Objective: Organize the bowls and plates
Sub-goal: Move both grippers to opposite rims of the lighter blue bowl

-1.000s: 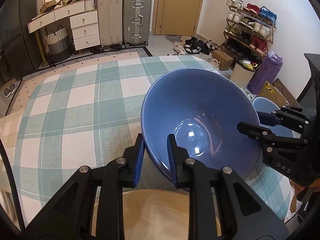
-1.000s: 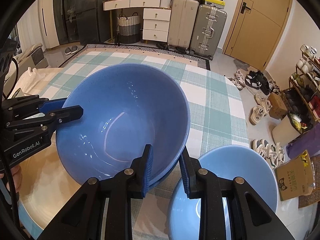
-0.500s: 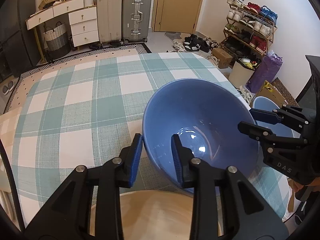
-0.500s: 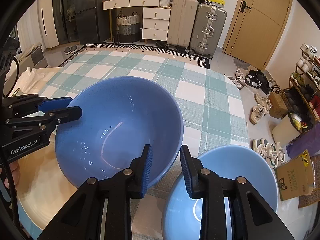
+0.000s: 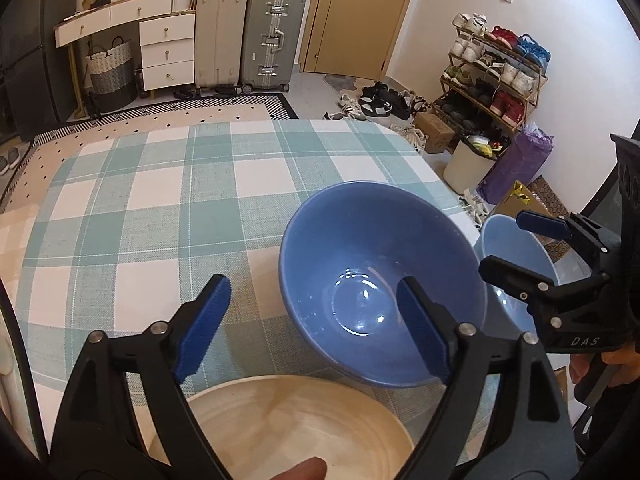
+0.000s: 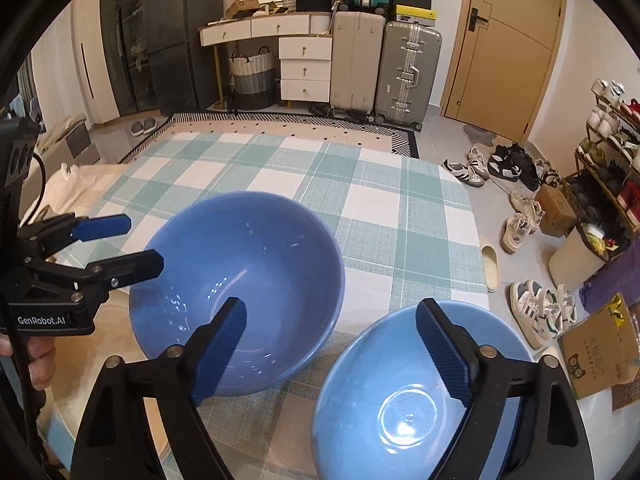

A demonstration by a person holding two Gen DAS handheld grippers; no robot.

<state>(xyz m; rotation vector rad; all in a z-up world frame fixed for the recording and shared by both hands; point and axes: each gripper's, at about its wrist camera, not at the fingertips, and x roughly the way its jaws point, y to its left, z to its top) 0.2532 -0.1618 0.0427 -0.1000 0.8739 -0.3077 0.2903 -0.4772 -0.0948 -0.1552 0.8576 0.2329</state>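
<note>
A dark blue bowl rests upright on the checked tablecloth. A light blue bowl stands just right of it near the table's right edge. My left gripper has its jaws opening around the dark bowl's left wall, and the pads are clear of it. My right gripper has its jaws opening too: one finger hangs over the dark bowl and the other over the light one, neither pressing. A pale wooden plate lies under my left gripper.
The table's right edge drops to a floor strewn with shoes, with a cardboard box close by. A shoe rack stands at the right wall. Suitcases and drawers stand beyond the far edge.
Both grippers were shut on the dark blue bowl's rim and have let go, their jaws now spread wide. The bowl has come down onto the cloth. The right gripper has risen slightly.
</note>
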